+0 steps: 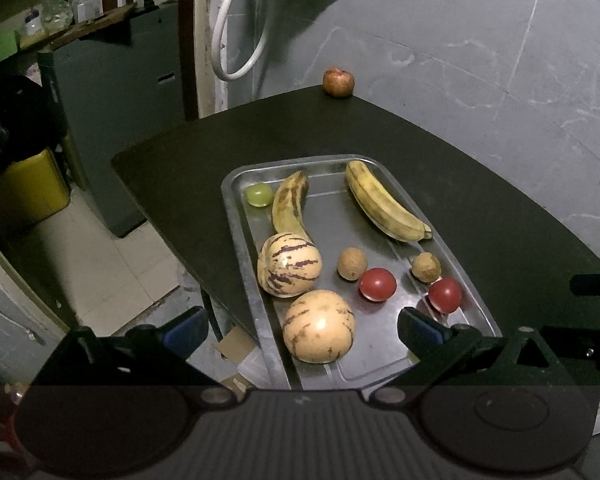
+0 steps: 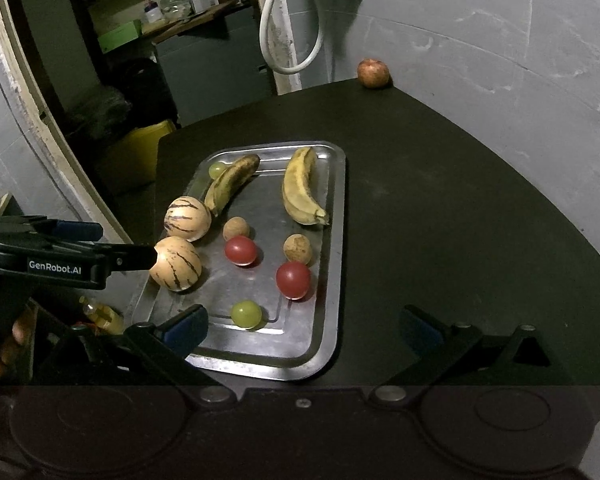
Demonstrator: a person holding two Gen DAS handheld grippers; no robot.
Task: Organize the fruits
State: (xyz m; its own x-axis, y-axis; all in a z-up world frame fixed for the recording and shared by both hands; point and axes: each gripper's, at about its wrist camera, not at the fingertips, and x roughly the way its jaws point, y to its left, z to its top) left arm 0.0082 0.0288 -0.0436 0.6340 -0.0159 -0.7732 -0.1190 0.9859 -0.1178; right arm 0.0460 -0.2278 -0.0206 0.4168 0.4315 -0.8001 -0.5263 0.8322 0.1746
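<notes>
"GenRobot.AI" on the left gripper (image 2: pixel 100 236) beside the tray (image 2: pixel 332 240)

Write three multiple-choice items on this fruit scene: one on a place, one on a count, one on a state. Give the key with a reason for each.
1. Where is the apple?
A. on the tray
B. on the far edge of the table, off the tray
C. in the right tool

2. How many bananas lie on the tray?
A. one
B. two
C. four

3. What state is the right tool in?
A. open, holding nothing
B. shut on a tomato
C. shut on a banana

Key:
1 B, the apple sits alone by the wall, apart from the tray.
2 B, one spotted banana and one yellower banana show.
3 A, its fingers stand wide apart with only tray and table between them.
</notes>
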